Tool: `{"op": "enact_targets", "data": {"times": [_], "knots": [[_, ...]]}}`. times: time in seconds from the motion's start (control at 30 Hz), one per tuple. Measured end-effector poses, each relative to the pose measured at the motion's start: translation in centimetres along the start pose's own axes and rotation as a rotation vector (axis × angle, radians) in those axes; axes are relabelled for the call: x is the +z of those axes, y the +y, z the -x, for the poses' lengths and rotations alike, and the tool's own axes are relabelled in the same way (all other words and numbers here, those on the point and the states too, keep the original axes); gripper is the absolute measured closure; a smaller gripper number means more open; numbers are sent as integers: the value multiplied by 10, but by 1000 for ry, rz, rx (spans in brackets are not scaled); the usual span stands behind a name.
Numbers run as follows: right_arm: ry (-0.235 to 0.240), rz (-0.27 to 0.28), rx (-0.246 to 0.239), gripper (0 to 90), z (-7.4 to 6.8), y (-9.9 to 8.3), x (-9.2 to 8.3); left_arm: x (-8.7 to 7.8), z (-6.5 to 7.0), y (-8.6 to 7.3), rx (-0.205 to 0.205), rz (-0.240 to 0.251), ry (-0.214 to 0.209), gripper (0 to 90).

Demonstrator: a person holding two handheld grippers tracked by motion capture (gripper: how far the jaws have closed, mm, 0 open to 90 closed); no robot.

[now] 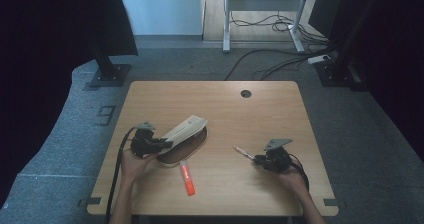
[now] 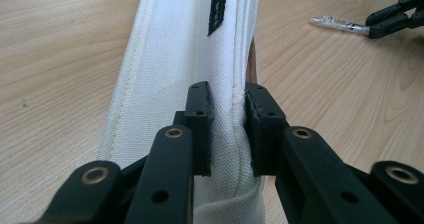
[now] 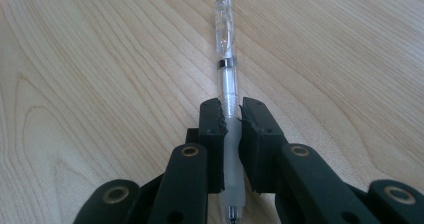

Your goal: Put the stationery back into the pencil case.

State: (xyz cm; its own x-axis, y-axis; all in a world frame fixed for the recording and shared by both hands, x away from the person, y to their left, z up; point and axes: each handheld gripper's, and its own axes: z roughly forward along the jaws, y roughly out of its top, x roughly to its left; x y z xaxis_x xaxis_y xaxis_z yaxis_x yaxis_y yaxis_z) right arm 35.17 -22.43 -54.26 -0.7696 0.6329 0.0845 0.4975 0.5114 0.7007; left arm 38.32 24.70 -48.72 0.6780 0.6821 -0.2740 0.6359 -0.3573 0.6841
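1. Left tongs (image 2: pixel 227 129): pressed on the seam edge of a white canvas pouch (image 2: pixel 170 74), low centre of the left gripper view; fabric pinched between both black pads.
2. Same left tongs (image 1: pixel 162 144) in the high view: left of centre, holding the pouch (image 1: pixel 187 128) by its near end, far end raised toward the upper right.
3. Under the pouch, in the high view: a dark brown opening (image 1: pixel 187 146), seemingly the lower side of the same pouch, resting on the counter (image 1: pixel 220 104).
4. Small black label (image 2: pixel 216 9) on the pouch fabric, top centre of the left gripper view; text too small to read.
5. Right tongs (image 3: pixel 232 121): pinching a clear plastic pen (image 3: pixel 226 59) around its barrel, low centre of the right gripper view; pen pointing away toward the top of the frame, with a metal ring on the barrel.
6. Same right tongs (image 1: pixel 256 159) in the high view: right of centre, pen (image 1: pixel 244 152) sticking out toward the upper left, low over the counter; touching or not, cannot tell.
7. Orange-red marker (image 1: pixel 187 178): flat on the counter, lower centre of the high view, just below the pouch, apart from both tongs.
8. Round cable hole (image 1: pixel 245 93): upper part of the counter in the high view.
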Motion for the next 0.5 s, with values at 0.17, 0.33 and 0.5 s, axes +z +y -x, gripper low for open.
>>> {"op": "enact_targets", "data": {"times": [0.17, 0.33, 0.5], "knots": [[4, 20, 5, 785, 0, 1, -2, 0, 0, 0, 0, 4, 1, 748], [1, 52, 4, 786, -2, 6, -9, 0, 0, 0, 0, 5, 3, 749], [4, 77, -2, 786, -4, 13, -15, -1, 0, 0, 0, 7, 4, 750]]}}
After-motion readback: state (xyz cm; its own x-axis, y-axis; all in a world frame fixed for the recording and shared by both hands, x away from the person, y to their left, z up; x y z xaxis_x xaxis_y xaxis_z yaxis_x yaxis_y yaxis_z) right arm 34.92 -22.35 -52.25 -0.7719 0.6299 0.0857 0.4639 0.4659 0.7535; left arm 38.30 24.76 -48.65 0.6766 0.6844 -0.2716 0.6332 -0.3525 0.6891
